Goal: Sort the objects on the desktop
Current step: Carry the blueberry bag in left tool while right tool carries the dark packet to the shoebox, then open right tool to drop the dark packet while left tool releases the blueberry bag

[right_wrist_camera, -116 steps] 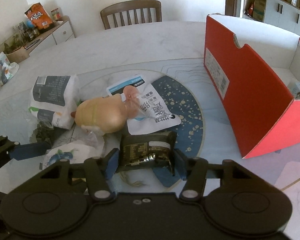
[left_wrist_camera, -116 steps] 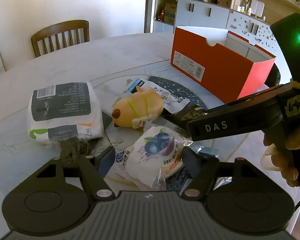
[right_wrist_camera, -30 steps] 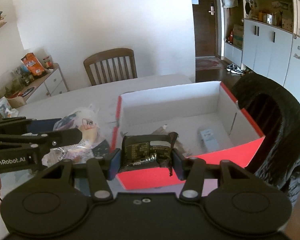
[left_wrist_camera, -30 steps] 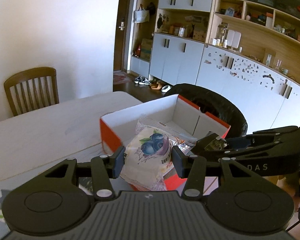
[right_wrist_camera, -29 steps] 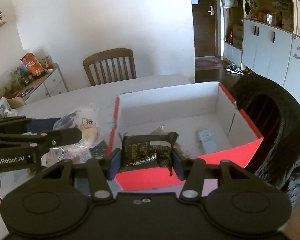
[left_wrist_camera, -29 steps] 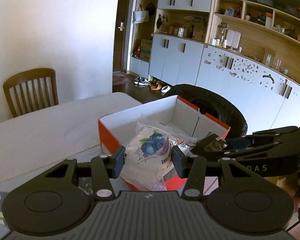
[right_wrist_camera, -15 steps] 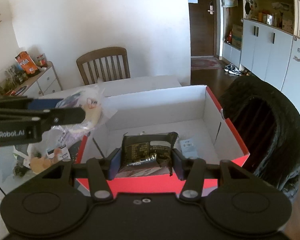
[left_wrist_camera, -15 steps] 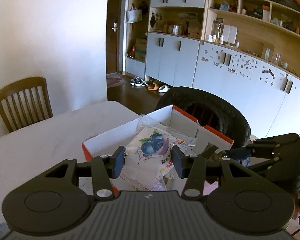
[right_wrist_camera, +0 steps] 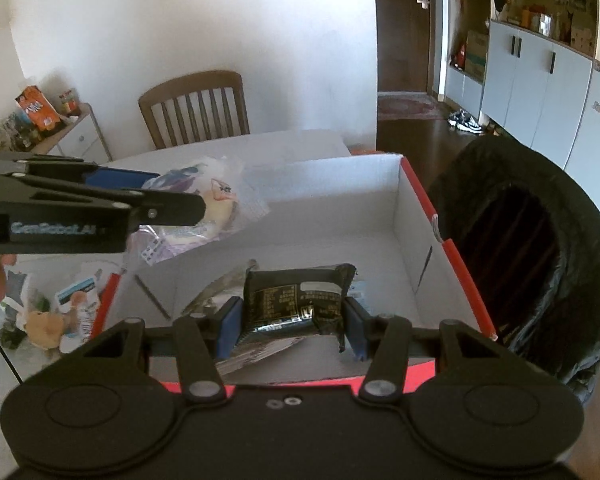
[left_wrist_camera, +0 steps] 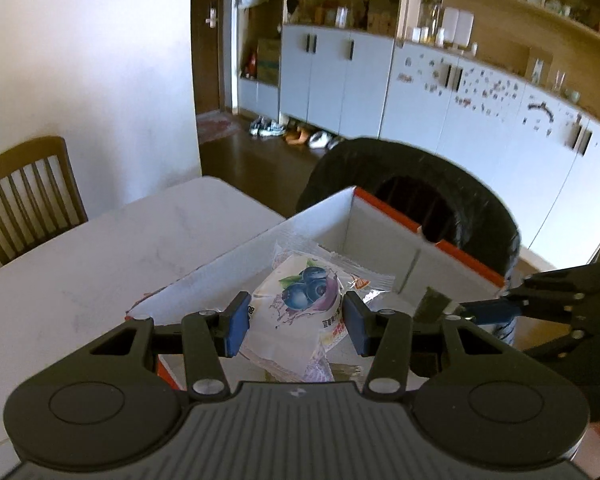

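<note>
My left gripper [left_wrist_camera: 296,322] is shut on a white blueberry snack packet [left_wrist_camera: 296,312] and holds it above the open red shoe box [left_wrist_camera: 384,236]. My right gripper [right_wrist_camera: 292,324] is shut on a black foil packet [right_wrist_camera: 296,300] and holds it over the inside of the same box [right_wrist_camera: 414,208]. In the right wrist view the left gripper's arm [right_wrist_camera: 80,208] comes in from the left with the blueberry packet [right_wrist_camera: 196,204] over the box's far left corner. In the left wrist view the right gripper [left_wrist_camera: 472,310] shows at the right edge with the black packet [left_wrist_camera: 432,304].
The box stands at the edge of a white marble table [left_wrist_camera: 100,264]. A black round chair [right_wrist_camera: 540,248] is right behind the box. Several packets and a plush toy [right_wrist_camera: 44,326] lie on the table left of the box. A wooden chair [right_wrist_camera: 196,108] stands at the far side.
Both grippers have moved forward over the box with their packets. The box's inside now lies below both of them.
</note>
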The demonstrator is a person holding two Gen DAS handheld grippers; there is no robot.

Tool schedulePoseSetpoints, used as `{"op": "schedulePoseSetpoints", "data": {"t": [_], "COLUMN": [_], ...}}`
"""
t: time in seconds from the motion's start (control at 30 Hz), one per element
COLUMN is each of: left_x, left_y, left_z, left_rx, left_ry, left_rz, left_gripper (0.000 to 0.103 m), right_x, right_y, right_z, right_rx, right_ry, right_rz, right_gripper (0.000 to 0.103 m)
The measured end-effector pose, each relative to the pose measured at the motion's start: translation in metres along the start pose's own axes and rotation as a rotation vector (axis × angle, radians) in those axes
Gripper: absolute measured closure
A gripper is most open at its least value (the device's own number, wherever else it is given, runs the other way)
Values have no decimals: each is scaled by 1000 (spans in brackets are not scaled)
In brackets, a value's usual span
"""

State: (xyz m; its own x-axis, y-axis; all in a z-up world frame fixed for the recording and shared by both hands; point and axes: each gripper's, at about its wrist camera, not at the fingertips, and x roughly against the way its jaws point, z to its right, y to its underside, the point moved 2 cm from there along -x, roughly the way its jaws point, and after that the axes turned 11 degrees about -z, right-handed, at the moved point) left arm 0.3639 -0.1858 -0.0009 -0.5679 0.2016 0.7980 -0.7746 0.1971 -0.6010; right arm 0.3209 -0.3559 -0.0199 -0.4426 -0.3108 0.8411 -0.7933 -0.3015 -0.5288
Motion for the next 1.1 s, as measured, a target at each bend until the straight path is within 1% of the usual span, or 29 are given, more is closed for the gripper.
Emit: {"op": "schedulePoseSetpoints", "data": {"t": [0.1, 0.2, 0.3, 0.43, 0.57, 0.67, 0.77, 0.9, 1.03, 1.1], "left_x": [-15, -29, -43, -59, -77, -87, -94, -102, -109, -112], "left_y": [-7, -13, -16, -19, -21, -22, -23, -21, -20, -21], "left_z": [1, 1, 3, 6, 7, 8, 9, 12, 12, 12], "left_rx": [-23, -30, -45, -62, -75, -85, -95, -121, -127, -117], "left_ry": [-3, 21, 16, 10, 8, 2, -1, -8, -11, 2], "left_rz": [-25, -44, -65, -91, -129, -150, -168, -194, -221, -239], "left_gripper": [54, 54, 54, 54, 54, 54, 54, 54, 54, 54], "right_x": [-9, -20, -32, -40, -48, -54, -61, -70, -79, -82], "right_y": [-2, -4, -6, -8, -11, -13, -16, -18, -18, -18], "right_z": [3, 8, 14, 14, 17, 17, 15, 13, 10, 10], "right_rx": [20, 38, 32, 75, 86, 111, 133, 146, 171, 173], "right_ry": [6, 21, 5, 0, -15, -54, -60, -93, -90, -97], "right_rz": [-20, -47, -85, -114, -159, -196, -227, -266, -295, -307], "right_gripper": [51, 50, 51, 51, 51, 51, 51, 51, 51, 51]}}
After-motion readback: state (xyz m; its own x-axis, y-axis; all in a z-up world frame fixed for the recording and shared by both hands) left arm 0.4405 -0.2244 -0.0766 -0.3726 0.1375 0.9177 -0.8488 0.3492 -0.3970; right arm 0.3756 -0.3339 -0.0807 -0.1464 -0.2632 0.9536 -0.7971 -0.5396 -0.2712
